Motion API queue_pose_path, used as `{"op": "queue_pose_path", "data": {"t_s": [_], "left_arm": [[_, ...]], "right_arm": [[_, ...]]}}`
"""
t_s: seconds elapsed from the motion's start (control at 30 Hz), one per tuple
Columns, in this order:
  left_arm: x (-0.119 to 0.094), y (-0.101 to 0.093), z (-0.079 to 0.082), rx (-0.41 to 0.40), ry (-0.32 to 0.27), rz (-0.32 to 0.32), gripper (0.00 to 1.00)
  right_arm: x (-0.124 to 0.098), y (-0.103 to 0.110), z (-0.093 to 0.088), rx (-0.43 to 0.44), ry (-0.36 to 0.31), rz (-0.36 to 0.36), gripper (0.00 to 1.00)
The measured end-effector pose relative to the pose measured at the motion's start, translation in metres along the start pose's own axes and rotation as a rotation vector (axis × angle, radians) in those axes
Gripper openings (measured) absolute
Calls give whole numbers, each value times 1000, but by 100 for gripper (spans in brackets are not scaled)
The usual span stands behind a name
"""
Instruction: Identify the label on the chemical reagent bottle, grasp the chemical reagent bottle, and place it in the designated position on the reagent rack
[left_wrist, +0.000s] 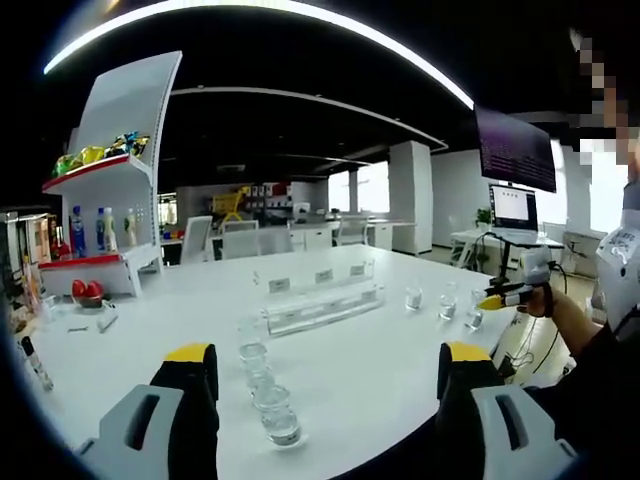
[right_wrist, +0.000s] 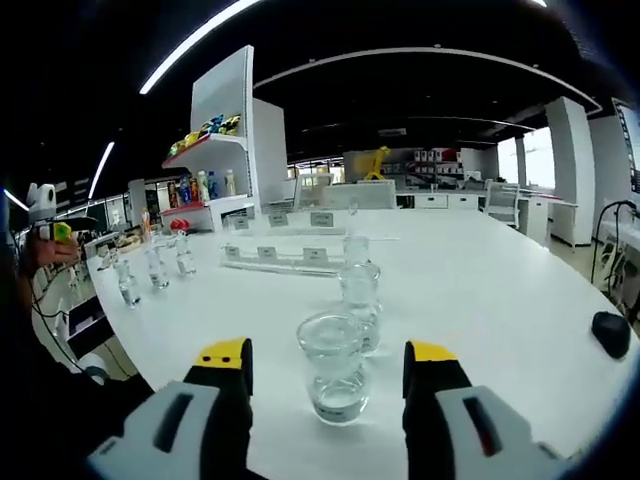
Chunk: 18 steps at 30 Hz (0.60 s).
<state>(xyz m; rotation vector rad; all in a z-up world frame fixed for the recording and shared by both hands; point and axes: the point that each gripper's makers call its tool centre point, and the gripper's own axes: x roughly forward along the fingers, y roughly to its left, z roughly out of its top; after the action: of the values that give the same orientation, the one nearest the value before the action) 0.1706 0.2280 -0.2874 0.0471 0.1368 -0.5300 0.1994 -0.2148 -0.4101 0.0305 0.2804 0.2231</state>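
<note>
Six bottles (right_wrist: 337, 368), one rack (right_wrist: 283, 256)

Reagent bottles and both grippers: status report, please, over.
Left gripper open, empty, above table. Right gripper open, nearest reagent bottle standing between its jaws, ungrasped. Reagent rack beyond. Path clear; labels unreadable.

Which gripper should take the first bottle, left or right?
Probably right. The right gripper has its jaws open either side of the nearest bottle. The left gripper is open too, but its nearest bottle sits off-centre, near one jaw.
</note>
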Motion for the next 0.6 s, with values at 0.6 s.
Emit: {"op": "queue_pose_path", "data": {"t_s": [0.6], "left_arm": [[2,4,-3,-2,12,5,90]], "right_arm": [[10,-1,-3,-16,-27,-17,35]]}}
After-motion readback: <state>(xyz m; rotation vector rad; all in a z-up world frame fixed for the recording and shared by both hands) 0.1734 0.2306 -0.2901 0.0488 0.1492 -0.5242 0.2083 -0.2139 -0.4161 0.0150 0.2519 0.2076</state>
